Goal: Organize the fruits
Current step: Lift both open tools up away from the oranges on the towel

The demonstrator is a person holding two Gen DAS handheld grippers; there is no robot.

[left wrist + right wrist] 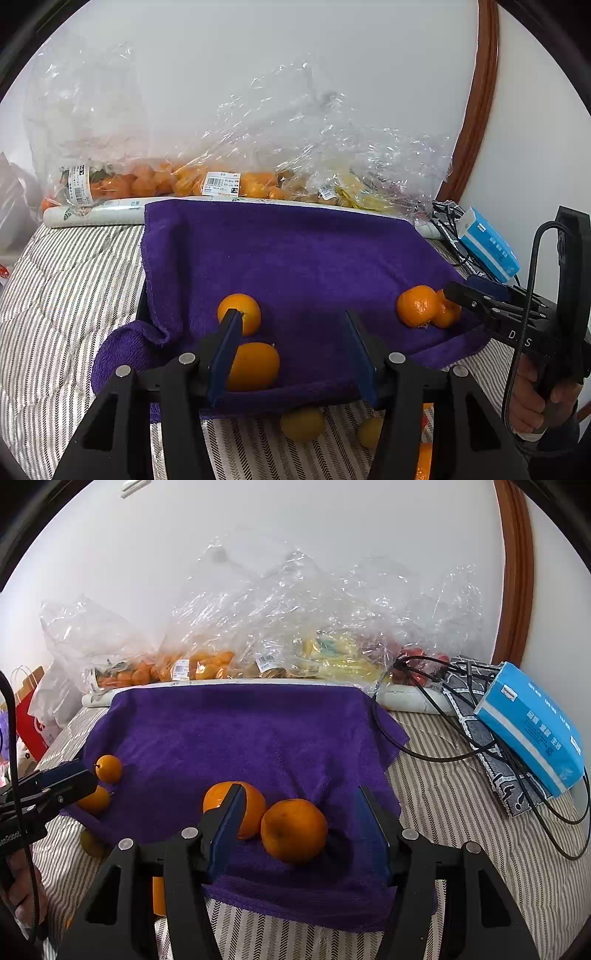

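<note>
Purple terry towel (258, 738) half-sorted, four round orange fruits (294, 830) placed.
Both the left gripper (291, 354) and right gripper (299, 834) stand part-open, holding nothing; small yellow-green fruits (303, 424) wait off its near edge.

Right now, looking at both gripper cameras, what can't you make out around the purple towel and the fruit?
- Left wrist view: yellowish round fruits below the purple towel, partly hidden by the left gripper.
- Both views: fruit in the crinkled clear plastic bags is blurred by glare; label print too small.
- Right wrist view: orange object by the right gripper, mostly hidden by its frame.
</note>
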